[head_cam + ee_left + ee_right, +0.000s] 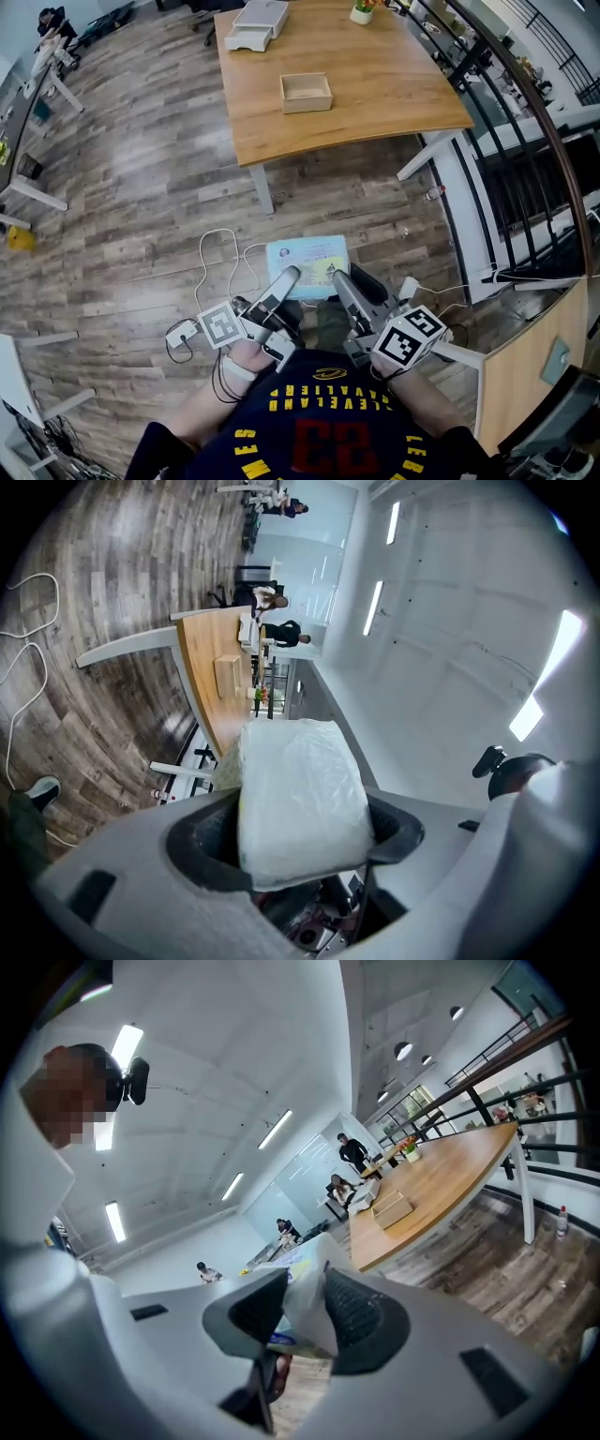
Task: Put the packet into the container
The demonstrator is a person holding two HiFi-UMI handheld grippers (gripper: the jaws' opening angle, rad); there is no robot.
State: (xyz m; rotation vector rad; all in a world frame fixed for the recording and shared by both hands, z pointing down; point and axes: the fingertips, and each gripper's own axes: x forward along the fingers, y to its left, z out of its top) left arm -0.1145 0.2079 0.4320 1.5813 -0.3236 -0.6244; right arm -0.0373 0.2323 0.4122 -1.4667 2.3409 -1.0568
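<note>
Both on it now: the left gripper clamps the bulging body of the packet and the right gripper pinches its thin film edge, well short of the container, and it looks light, squashy and slippery-wrapped, so the body grip seems safer.

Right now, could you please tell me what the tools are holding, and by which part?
Both hold the packet: the left tool clamps across its bulky body, the right tool pinches a thin edge.
</note>
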